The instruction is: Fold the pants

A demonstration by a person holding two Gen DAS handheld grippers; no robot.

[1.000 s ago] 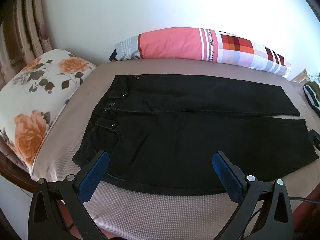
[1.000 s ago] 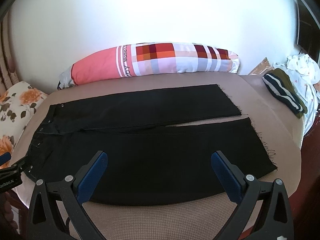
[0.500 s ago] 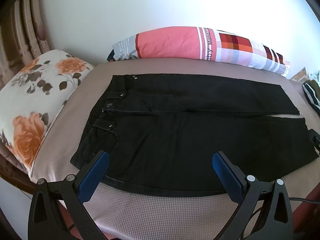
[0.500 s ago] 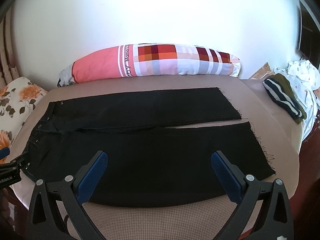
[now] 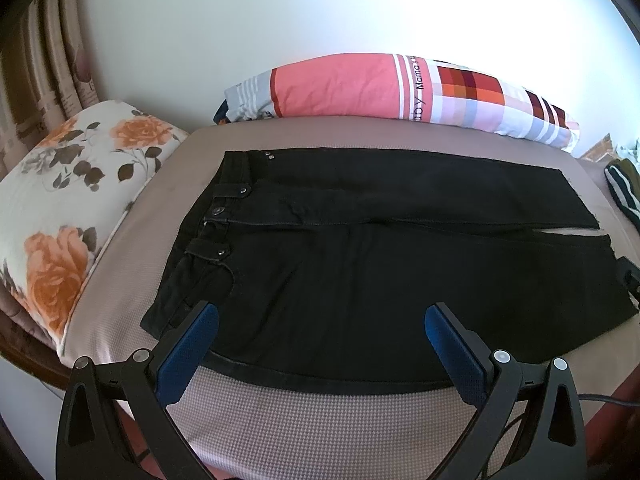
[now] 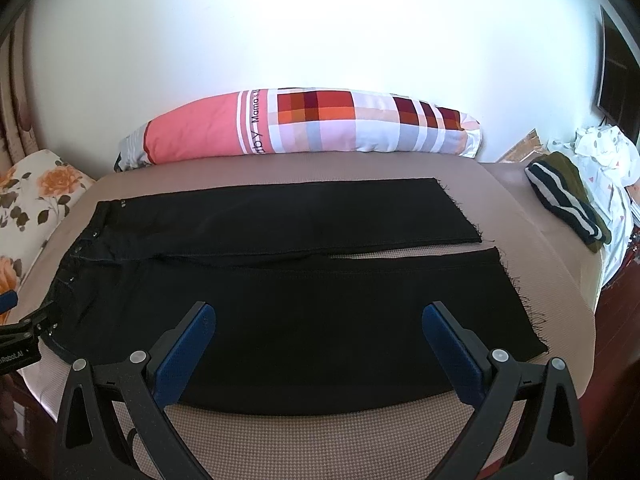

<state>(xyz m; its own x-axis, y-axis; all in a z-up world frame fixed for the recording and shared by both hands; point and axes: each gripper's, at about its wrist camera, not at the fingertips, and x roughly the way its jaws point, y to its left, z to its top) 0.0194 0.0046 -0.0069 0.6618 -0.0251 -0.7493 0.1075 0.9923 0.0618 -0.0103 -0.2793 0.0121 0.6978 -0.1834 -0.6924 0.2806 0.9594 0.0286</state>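
Note:
Black pants (image 5: 380, 264) lie flat on the beige bed, waistband at the left, both legs stretched to the right with a narrow gap between the hems. They also show in the right wrist view (image 6: 304, 288). My left gripper (image 5: 322, 314) is open and empty, hovering over the near edge of the pants by the waist end. My right gripper (image 6: 319, 314) is open and empty, over the near leg toward the hem end. The left gripper's tip shows at the left edge of the right wrist view (image 6: 24, 332).
A pink and checked bolster pillow (image 6: 304, 124) lies along the wall behind the pants. A floral pillow (image 5: 76, 204) sits at the left. A folded striped dark garment (image 6: 568, 200) and white cloth (image 6: 604, 152) lie at the right. The bed's near edge (image 5: 320, 432) is just below the grippers.
Both grippers drifted slightly back and up; the pants sit a little higher and smaller in view. The pants have not moved and both grippers stay open.

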